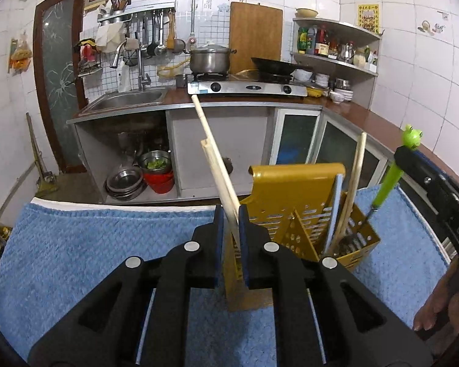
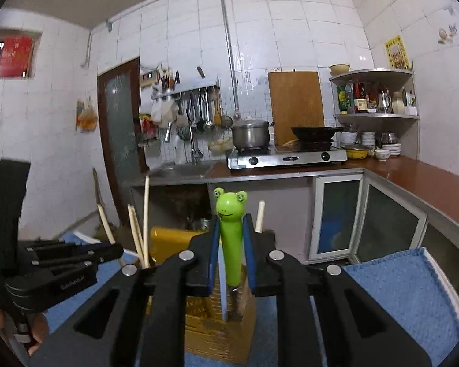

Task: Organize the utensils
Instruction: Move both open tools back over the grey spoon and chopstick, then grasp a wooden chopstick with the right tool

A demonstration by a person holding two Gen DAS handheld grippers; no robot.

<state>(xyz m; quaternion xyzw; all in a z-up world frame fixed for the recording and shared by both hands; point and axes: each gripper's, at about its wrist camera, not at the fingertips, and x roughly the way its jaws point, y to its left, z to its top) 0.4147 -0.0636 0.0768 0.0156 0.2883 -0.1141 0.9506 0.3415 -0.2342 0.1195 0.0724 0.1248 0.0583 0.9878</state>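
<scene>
Left claw [image 1: 231, 214] pinches light, stiff chopsticks [image 1: 217, 159] low on the shafts, over the caddy [image 1: 293, 195]. Right claw [image 2: 232, 238] grips the frog handle [image 2: 231, 229] mid-length; smooth plastic, likely slippery.

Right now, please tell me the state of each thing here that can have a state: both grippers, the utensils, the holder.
left gripper: shut on chopsticks.
chopsticks: held, tilted, lower ends in the yellow holder.
right gripper: around the frog-handled utensil; contact unclear.
frog-handled utensil: upright, lower end in the holder.
yellow holder: standing on the blue towel.
pot: lid on, on the stove.
</scene>
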